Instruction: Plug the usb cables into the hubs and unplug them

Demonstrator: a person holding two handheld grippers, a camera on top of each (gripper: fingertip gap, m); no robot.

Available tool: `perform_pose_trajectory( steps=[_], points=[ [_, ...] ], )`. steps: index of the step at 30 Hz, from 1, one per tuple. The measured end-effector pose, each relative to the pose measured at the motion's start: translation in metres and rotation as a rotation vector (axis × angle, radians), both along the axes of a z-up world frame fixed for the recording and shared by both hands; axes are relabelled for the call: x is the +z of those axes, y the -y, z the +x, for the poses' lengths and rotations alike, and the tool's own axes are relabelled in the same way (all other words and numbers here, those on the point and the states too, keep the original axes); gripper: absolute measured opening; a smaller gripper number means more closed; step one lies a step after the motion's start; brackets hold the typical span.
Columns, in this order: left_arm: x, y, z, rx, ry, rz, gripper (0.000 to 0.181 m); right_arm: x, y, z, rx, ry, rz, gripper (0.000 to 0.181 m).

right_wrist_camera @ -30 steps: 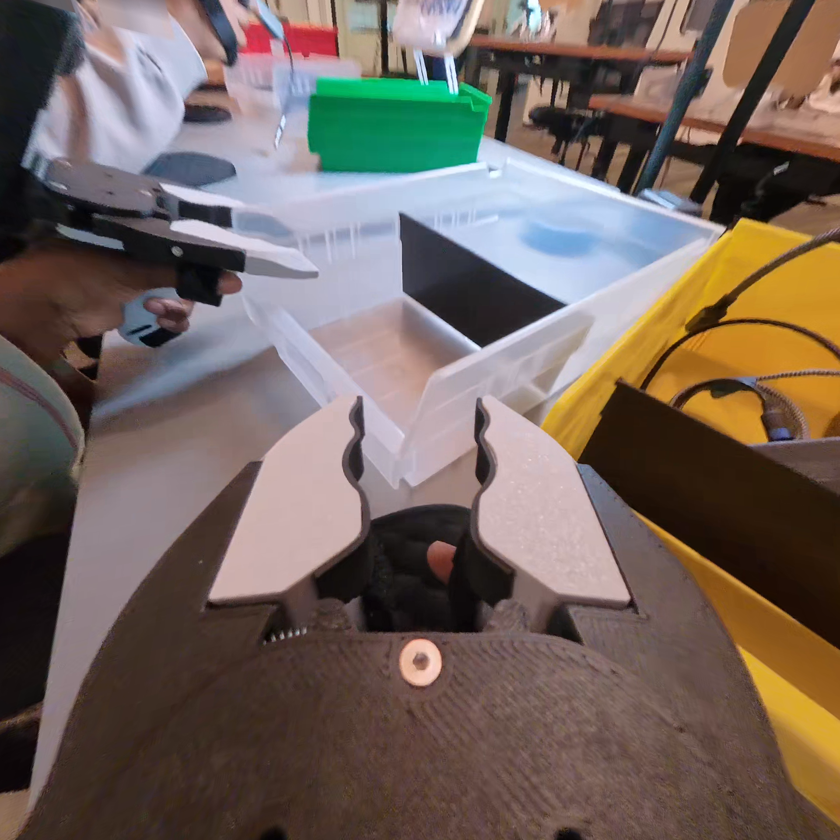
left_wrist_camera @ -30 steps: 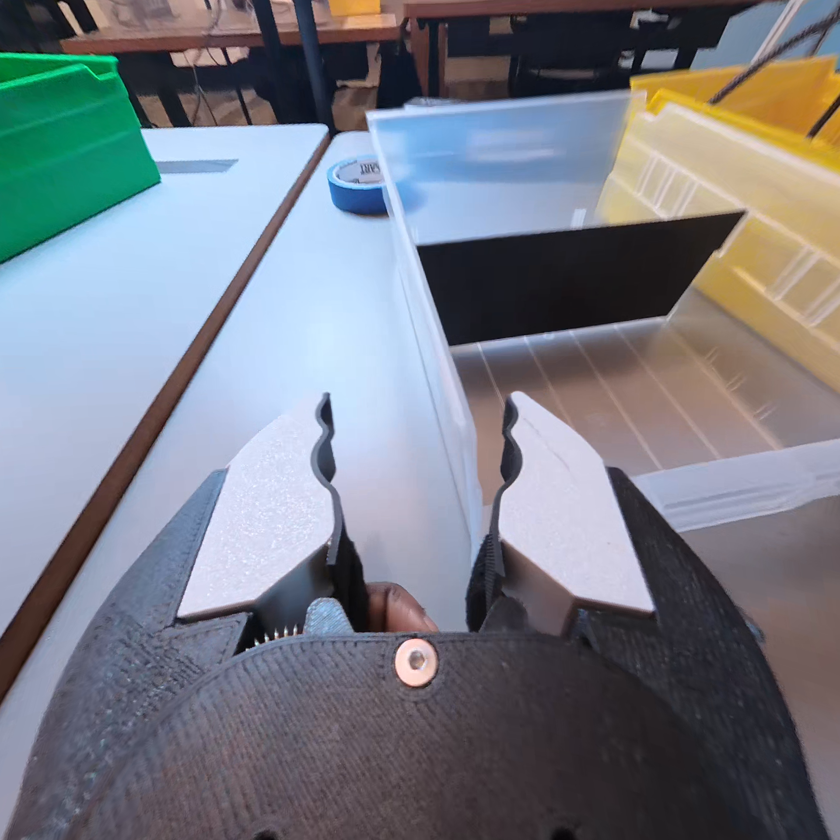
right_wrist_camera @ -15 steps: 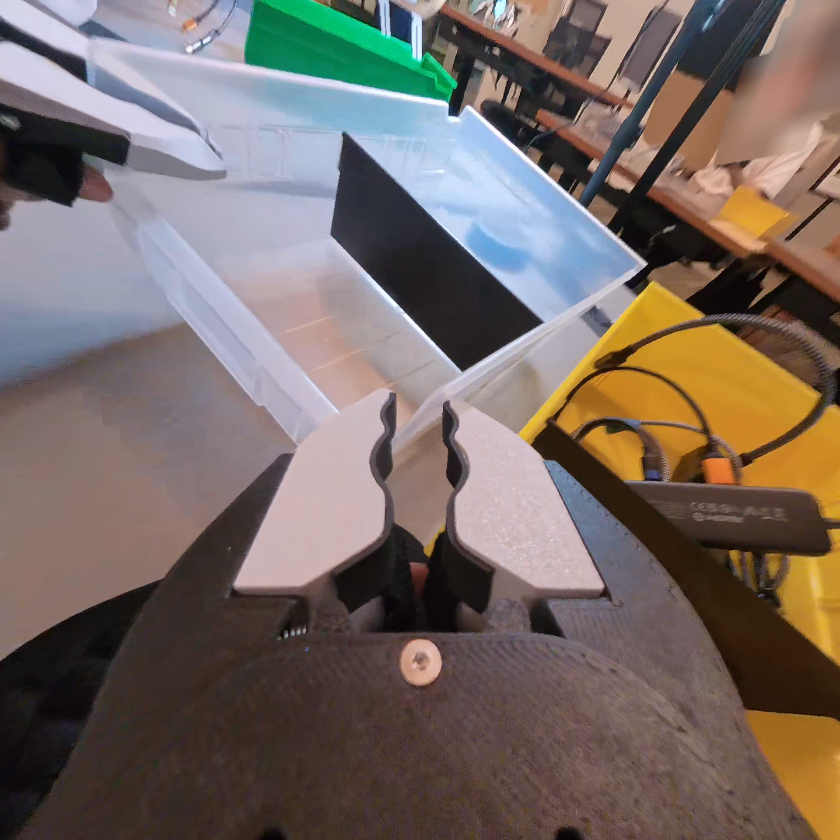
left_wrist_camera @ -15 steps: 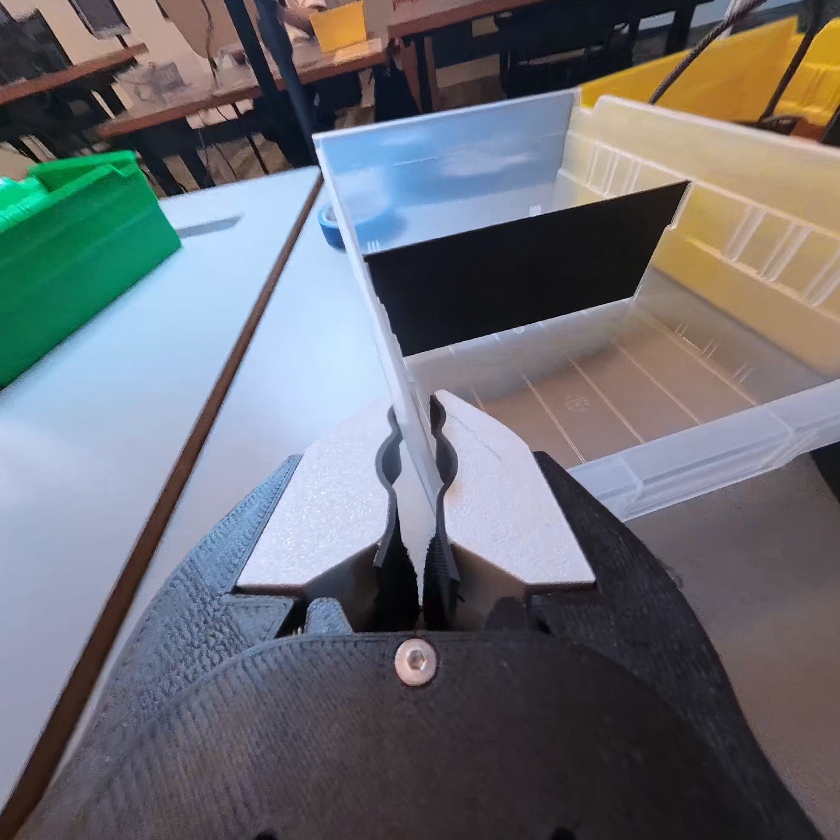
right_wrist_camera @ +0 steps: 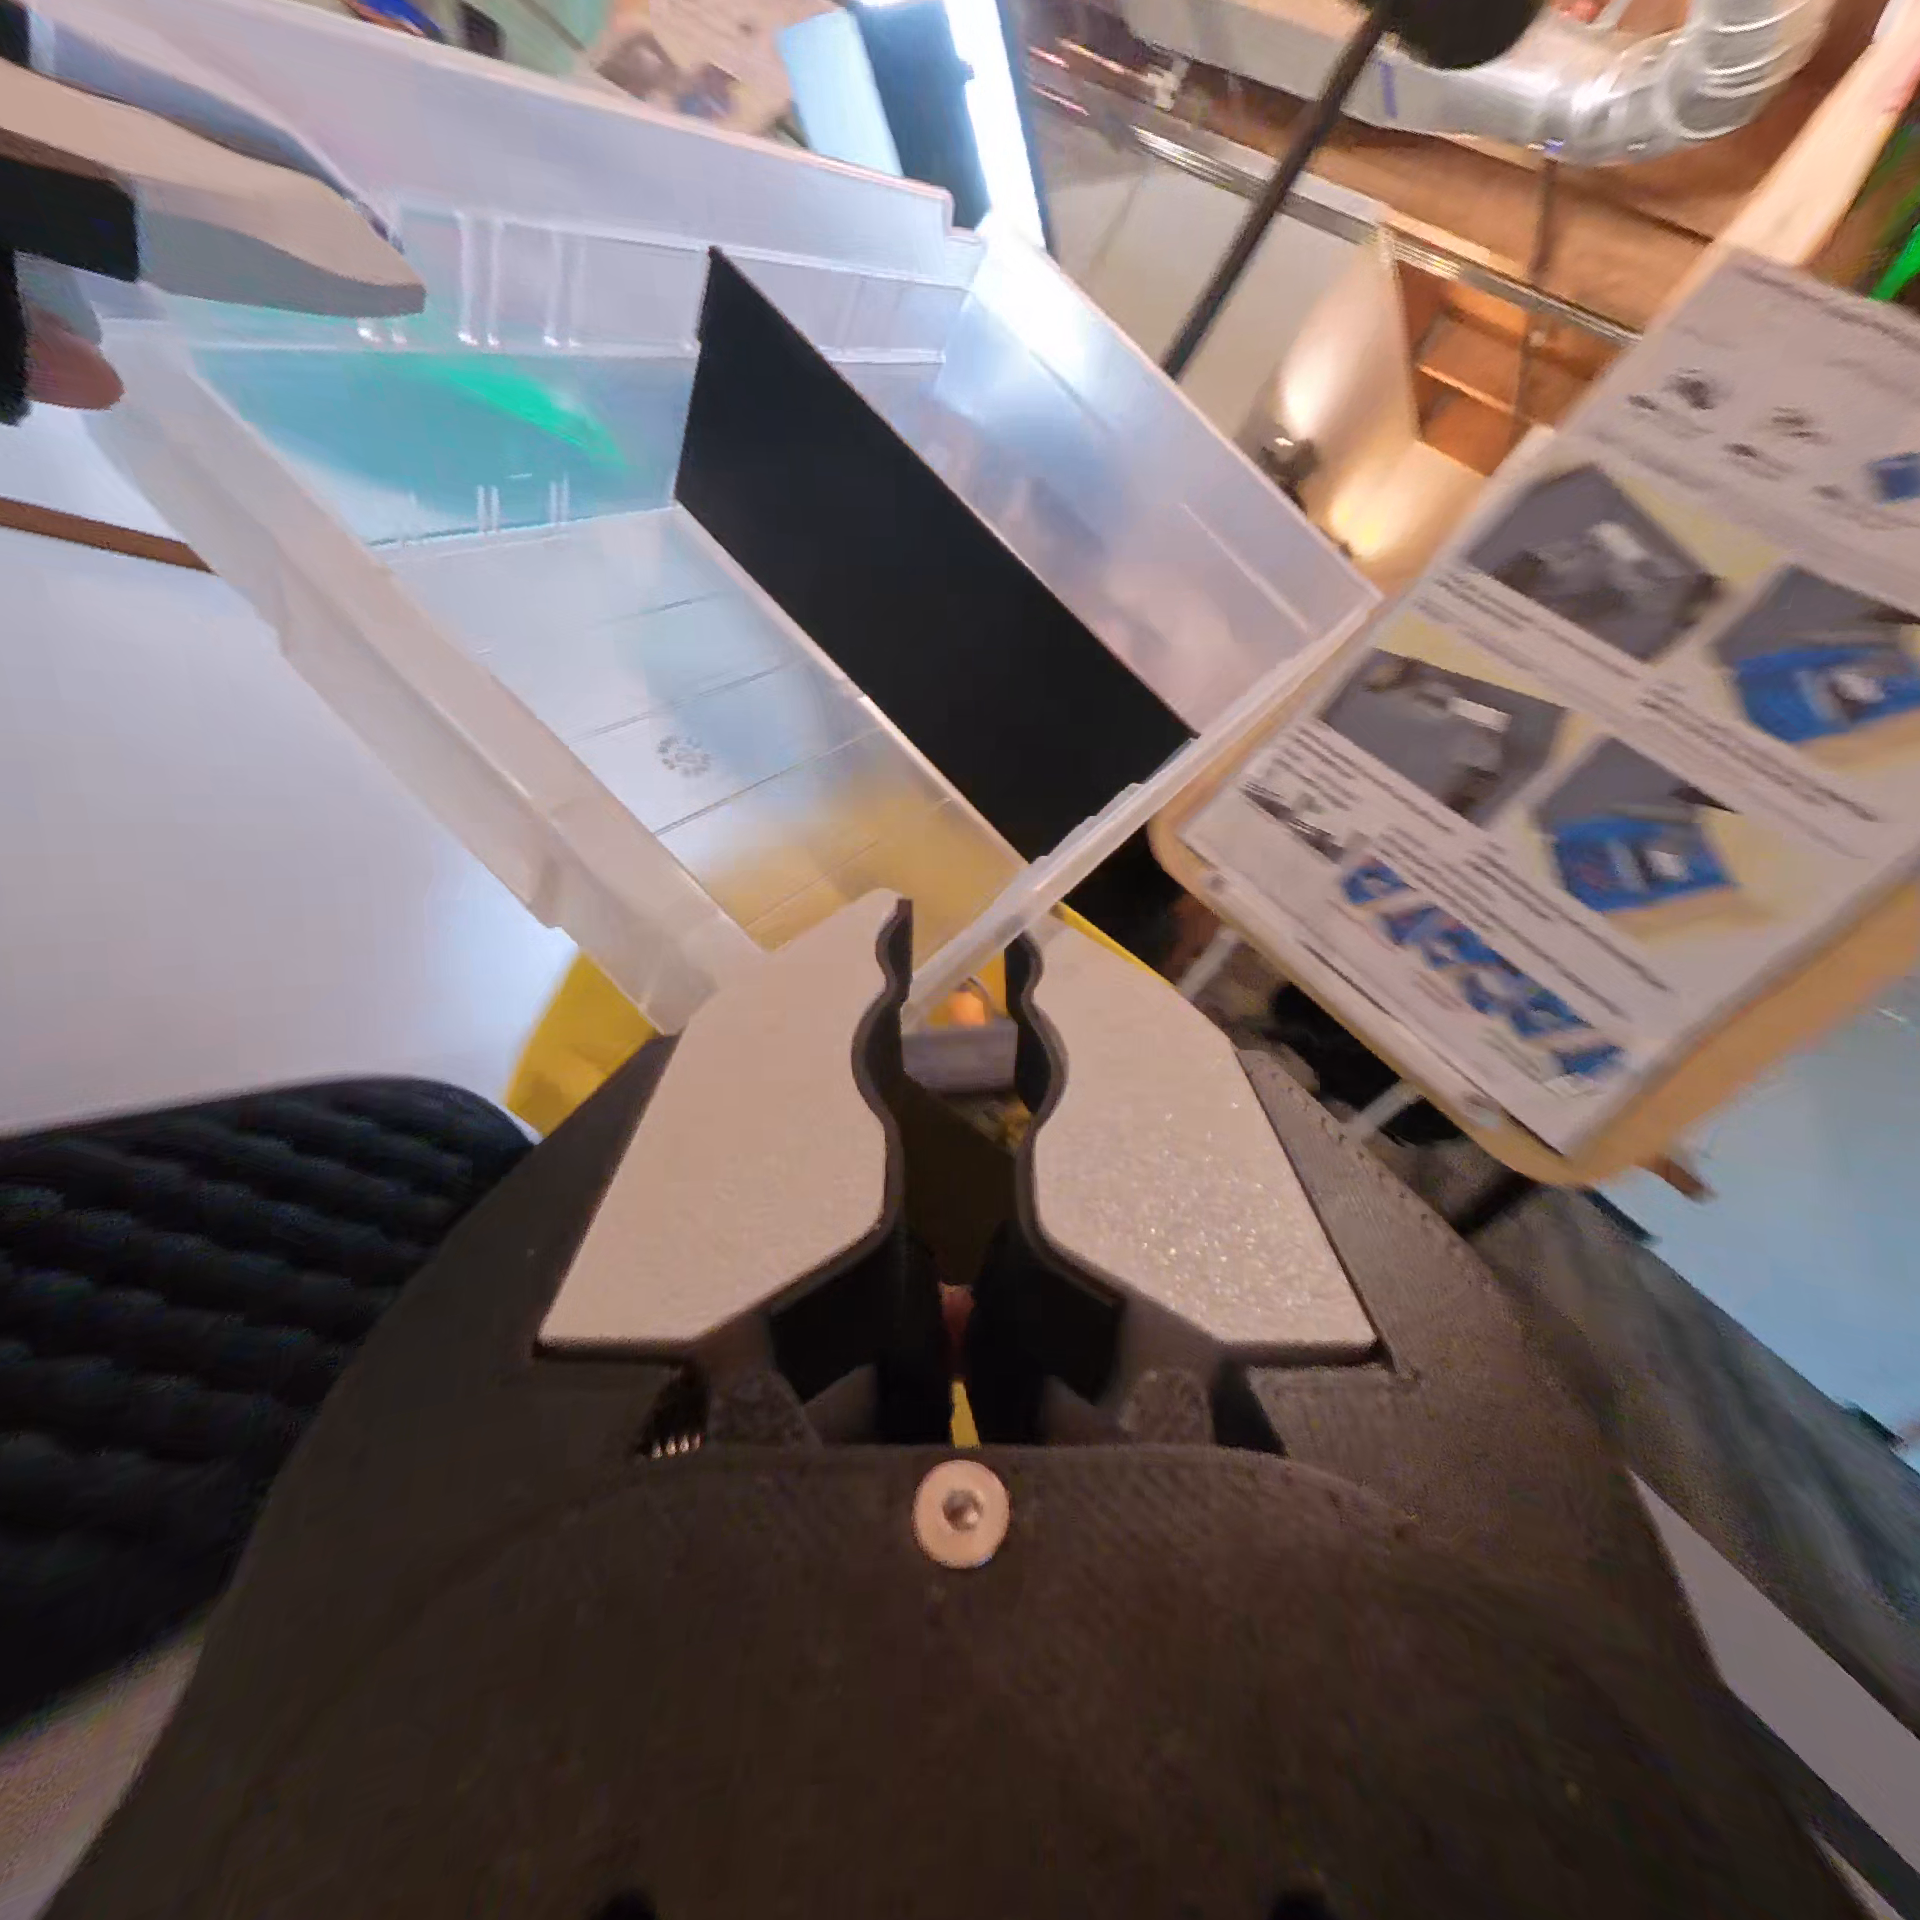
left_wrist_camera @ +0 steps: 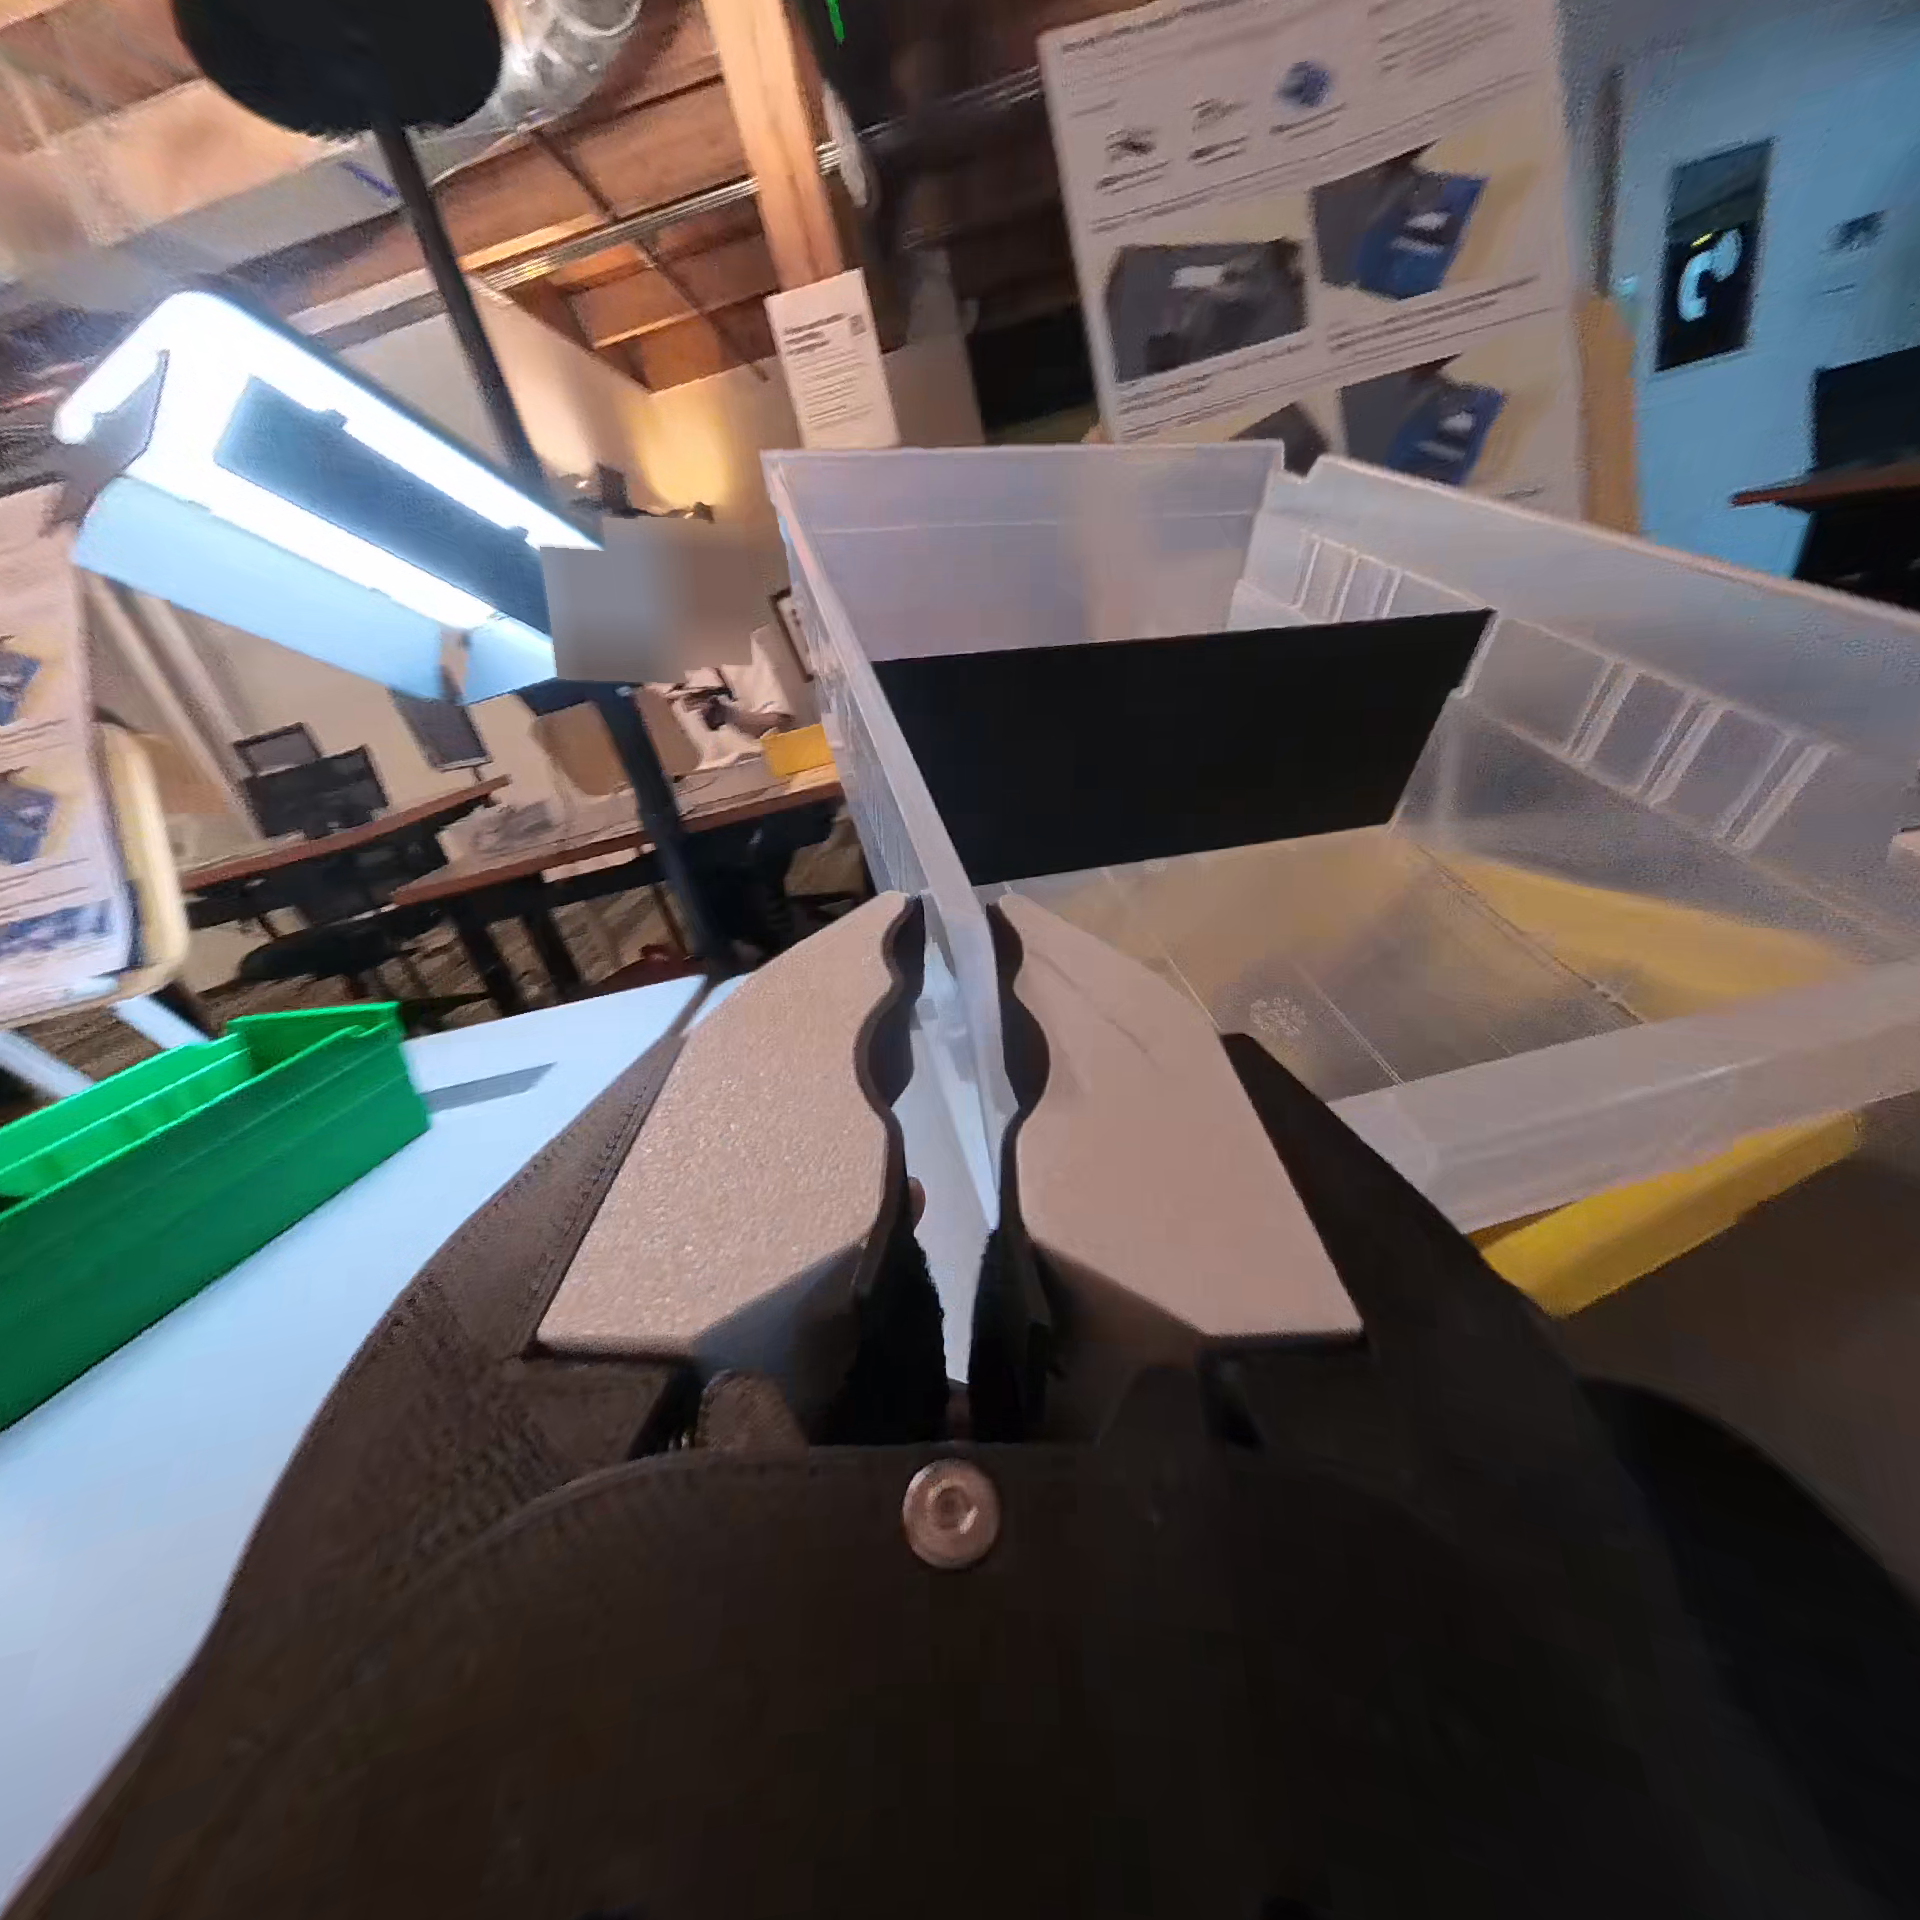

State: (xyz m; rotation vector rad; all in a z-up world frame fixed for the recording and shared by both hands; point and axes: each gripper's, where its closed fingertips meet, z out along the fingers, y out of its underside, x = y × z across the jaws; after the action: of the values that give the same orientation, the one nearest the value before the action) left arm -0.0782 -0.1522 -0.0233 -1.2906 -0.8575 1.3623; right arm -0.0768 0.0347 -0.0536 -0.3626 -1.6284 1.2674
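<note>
A clear plastic bin (left_wrist_camera: 1662,727) with a black divider (left_wrist_camera: 1143,748) is held up off the table, tilted. My left gripper (left_wrist_camera: 958,925) is shut on its left wall. My right gripper (right_wrist_camera: 961,935) is shut on the bin's right wall (right_wrist_camera: 1143,436), near the front corner. The divider (right_wrist_camera: 914,623) also shows in the right wrist view, as do the left gripper's fingers (right_wrist_camera: 312,270) at the top left. The bin is empty. A yellow bin (left_wrist_camera: 1662,1216) lies under it. No USB cable or hub shows clearly.
A green bin (left_wrist_camera: 208,1164) sits on the white table (left_wrist_camera: 156,1507) at the left. A poster board (right_wrist_camera: 1610,727) stands close on the right. A light panel (left_wrist_camera: 312,499) on a pole is behind. A black mesh chair (right_wrist_camera: 208,1299) is at the lower left. The left gripper's tips are roughly 20 cm from the right gripper's.
Both grippers closed on the clear bin's side walls. The bin has been lifted off the table and tilted, so the views now look up into the room.
</note>
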Motion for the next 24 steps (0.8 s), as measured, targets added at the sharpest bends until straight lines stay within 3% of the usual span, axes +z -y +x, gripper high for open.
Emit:
perform_pose_trajectory(
  steps=[8,15,19,24],
  points=[
    [-0.004,-0.178,-0.027,-0.348,0.053,0.081,0.013,0.011,-0.173,0.025,-0.41,-0.062,0.028,0.013],
    [-0.043,-0.328,-0.055,-0.546,0.161,0.007,0.011,-0.031,-0.305,0.038,-0.683,0.012,-0.03,0.011],
    [-0.076,-0.384,-0.066,-0.621,0.268,-0.03,0.012,-0.061,-0.351,0.038,-0.771,0.087,-0.041,0.01],
    [-0.112,-0.42,-0.073,-0.668,0.332,-0.049,0.012,-0.094,-0.382,0.038,-0.829,0.175,-0.046,0.01]
  ],
)
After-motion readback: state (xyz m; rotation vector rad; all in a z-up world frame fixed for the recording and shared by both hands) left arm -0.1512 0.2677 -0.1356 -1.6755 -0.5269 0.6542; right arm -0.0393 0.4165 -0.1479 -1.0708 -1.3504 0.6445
